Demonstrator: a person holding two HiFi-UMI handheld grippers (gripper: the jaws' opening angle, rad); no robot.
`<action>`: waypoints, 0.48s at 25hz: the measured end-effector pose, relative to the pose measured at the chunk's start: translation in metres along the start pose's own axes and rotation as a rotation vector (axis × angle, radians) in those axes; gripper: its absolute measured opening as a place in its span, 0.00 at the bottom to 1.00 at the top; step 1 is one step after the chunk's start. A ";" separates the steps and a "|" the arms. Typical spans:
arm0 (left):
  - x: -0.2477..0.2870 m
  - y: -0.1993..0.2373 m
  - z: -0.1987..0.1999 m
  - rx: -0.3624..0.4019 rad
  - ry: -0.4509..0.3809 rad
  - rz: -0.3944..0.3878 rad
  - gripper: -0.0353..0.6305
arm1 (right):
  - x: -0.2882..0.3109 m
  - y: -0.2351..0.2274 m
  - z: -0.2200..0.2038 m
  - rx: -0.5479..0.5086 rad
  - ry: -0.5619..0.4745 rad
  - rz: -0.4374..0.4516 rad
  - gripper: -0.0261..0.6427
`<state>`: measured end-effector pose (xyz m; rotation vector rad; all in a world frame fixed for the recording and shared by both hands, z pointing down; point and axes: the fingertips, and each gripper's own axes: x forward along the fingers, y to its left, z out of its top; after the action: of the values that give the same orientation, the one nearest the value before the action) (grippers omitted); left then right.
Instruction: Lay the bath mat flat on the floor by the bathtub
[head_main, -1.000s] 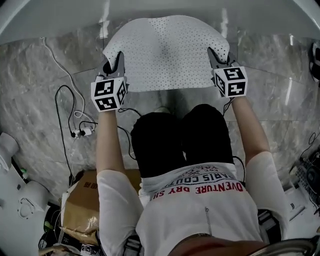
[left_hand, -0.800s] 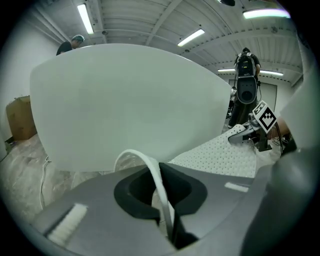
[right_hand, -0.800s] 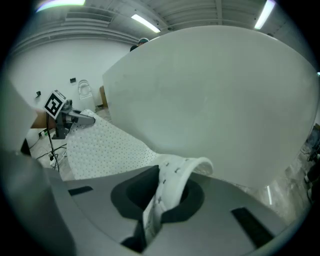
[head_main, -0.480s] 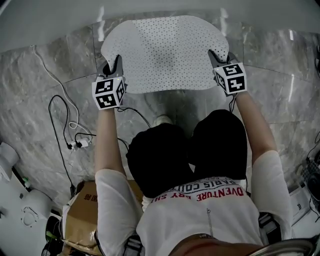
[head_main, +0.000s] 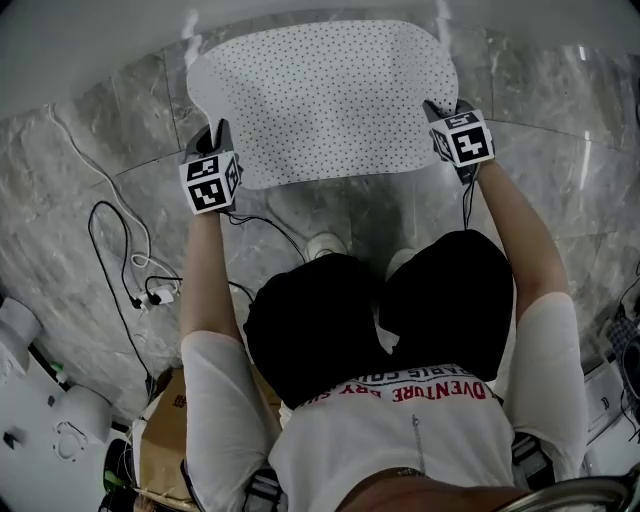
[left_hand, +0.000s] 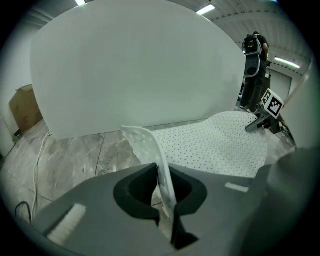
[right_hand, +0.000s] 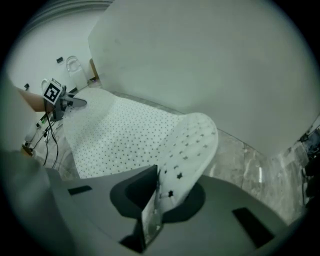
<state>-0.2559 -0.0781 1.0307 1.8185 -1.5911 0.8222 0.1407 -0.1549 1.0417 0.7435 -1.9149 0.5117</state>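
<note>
The white dotted bath mat (head_main: 320, 100) spreads out over the marble floor (head_main: 80, 170), its far edge close to the bathtub (head_main: 90, 35) wall. The left gripper (head_main: 218, 135) is clamped on the mat's near left corner and the right gripper (head_main: 434, 110) on its near right corner. Both corners curl upward between the jaws.

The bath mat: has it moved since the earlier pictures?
Yes. The bath mat has come down and flattened out, its far edge now along the bathtub base.
</note>
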 end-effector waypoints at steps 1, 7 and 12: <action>0.004 0.005 -0.006 -0.008 0.013 0.011 0.08 | 0.007 -0.006 -0.007 0.001 0.027 -0.004 0.06; 0.018 0.044 -0.044 -0.106 0.107 0.117 0.16 | 0.034 -0.030 -0.030 0.093 0.107 -0.056 0.17; 0.015 0.070 -0.056 -0.195 0.108 0.223 0.62 | 0.037 -0.043 -0.046 0.172 0.148 -0.141 0.42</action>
<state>-0.3278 -0.0527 1.0803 1.4560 -1.7591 0.8165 0.1881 -0.1674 1.0962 0.9191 -1.6829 0.6302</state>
